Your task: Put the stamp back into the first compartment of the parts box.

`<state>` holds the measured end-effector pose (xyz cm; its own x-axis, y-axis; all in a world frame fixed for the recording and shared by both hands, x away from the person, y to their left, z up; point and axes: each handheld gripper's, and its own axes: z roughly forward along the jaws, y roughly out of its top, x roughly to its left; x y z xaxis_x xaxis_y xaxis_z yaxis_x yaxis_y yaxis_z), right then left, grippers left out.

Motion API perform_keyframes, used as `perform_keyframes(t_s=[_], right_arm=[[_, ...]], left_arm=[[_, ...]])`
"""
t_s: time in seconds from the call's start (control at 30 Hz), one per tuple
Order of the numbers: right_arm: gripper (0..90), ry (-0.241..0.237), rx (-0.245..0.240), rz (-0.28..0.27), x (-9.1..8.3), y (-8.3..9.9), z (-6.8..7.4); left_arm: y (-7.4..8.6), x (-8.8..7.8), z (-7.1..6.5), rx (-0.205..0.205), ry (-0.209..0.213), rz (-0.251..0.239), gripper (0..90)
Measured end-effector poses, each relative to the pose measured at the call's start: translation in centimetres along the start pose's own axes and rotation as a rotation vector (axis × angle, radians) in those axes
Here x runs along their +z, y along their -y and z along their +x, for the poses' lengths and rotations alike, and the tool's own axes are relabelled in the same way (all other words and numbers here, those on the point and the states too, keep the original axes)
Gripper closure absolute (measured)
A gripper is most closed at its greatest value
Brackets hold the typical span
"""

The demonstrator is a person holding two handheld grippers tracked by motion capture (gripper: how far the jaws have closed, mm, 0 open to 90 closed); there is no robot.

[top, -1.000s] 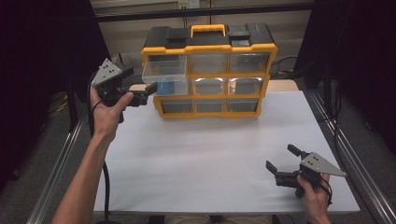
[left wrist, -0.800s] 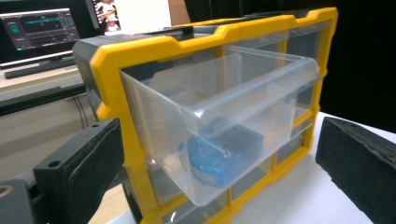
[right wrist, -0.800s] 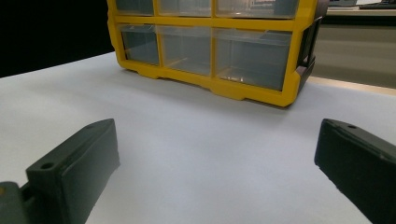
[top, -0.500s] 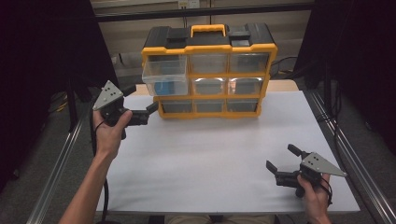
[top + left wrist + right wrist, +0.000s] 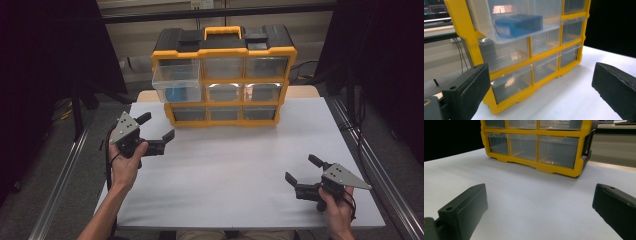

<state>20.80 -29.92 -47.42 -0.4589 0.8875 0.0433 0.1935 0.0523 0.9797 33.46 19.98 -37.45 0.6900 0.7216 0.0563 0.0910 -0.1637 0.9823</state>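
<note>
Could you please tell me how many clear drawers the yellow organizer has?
9 drawers in the yellow organizer, three per row: top row, with its left drawer pulled out holding a blue box; middle row; bottom row.

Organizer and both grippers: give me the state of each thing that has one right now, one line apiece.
Top-left drawer: pulled out partway, a blue box inside.
Other drawers: pushed in flush.
Organizer: upright at the table's far edge, carry handle folded down.
Left gripper: open, empty, held in front of the organizer's left end.
Right gripper: open, empty, low over the table near its right front corner.
</note>
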Motion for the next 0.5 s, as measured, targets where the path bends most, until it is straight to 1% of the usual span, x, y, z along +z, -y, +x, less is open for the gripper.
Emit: perform_keyframes(t_s=[0.03, 0.07, 0.13, 0.17, 0.2, 0.23, 0.33, 0.37, 0.4, 0.43, 0.5], right_arm=[[0.0, 0.000, 0.000, 0.000, 0.0, 0.0, 0.0], [0.0, 0.000, 0.000, 0.000, 0.0, 0.0, 0.0], [0.0, -0.001, 0.000, 0.000, 0.0, 0.0, 0.0], [0.0, -0.002, 0.000, 0.000, 0.0, 0.0, 0.0], [0.0, -0.002, 0.001, -0.001, 0.0, 0.0, 0.0], [0.0, -0.001, 0.004, 0.002, 0.0, 0.0, 0.0], [0.0, 0.000, -0.004, 0.004, 0.1, 0.0, 0.0], [0.0, -0.001, -0.001, 0.003, 0.1, 0.0, 0.0], [0.0, 0.000, -0.002, 0.003, 0.0, 0.0, 0.0], [0.0, 0.000, -0.001, 0.003, 0.0, 0.0, 0.0], [0.0, 0.003, 0.000, 0.002, 0.0, 0.0, 0.0]], left_arm=[[0.3, 0.0, -0.1, -0.014, -0.001, -0.006, 1.9], [0.6, 0.1, -0.2, -0.020, 0.003, 0.003, 1.9], [1.4, 0.1, -0.4, -0.027, -0.008, 0.000, 1.9], [1.7, 0.1, -0.5, -0.036, -0.004, 0.000, 1.9], [2.2, 0.2, -0.6, -0.050, 0.011, 0.010, 1.8], [2.4, 0.3, -0.6, -0.052, 0.011, 0.023, 1.9], [3.3, 0.0, -0.9, -0.057, -0.013, 0.023, 2.3], [3.5, 0.0, -1.0, -0.067, -0.004, 0.013, 2.3], [3.8, -0.2, -1.0, -0.071, -0.007, 0.014, 2.3], [4.2, -0.3, -1.1, -0.087, -0.007, 0.005, 2.3], [5.0, -0.6, -1.1, -0.080, -0.020, 0.017, 2.3]])
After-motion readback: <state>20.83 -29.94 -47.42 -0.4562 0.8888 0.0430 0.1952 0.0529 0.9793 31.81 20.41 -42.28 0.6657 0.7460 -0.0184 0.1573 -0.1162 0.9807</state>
